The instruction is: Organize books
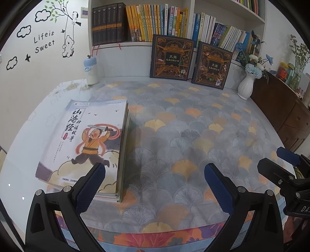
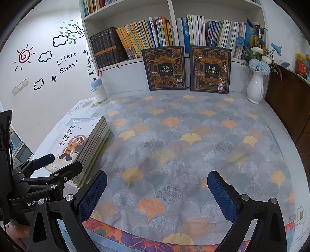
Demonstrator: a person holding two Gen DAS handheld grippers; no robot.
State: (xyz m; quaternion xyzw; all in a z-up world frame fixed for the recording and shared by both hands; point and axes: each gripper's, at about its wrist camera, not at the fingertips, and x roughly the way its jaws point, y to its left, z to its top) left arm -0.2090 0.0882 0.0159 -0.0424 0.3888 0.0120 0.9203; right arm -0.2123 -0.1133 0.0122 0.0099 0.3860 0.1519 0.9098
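Grey, orange and yellow fan shapes cover the tablecloth (image 2: 174, 147) that spreads over nearly the whole table in front of me. Behind it the white bookshelf (image 2: 174, 11) stands packed with upright books, and two dark hardcovers (image 2: 164, 67) lean side by side against its base, covers facing me. To the right of them sits a white vase (image 2: 256, 87) with blue and white flowers; to the left, a small bottle (image 2: 98, 90) with a blue lid near the wall.

The stack of books (image 1: 85, 147) lies flat on the left part of the table, a cartoon figure in a yellow robe on the top cover. My left gripper (image 1: 155, 180) hangs just at the stack's near right corner — its left finger (image 1: 91, 186) overlaps the cover in the left wrist view, though I cannot tell if it touches. Its jaws are spread wide with nothing between them but cloth.

My right gripper (image 2: 157, 192) hovers over the bare middle of the cloth, well to the right of the stack, jaws likewise spread wide and holding nothing. The two grippers sit side by side, close together, at the near edge of the table.
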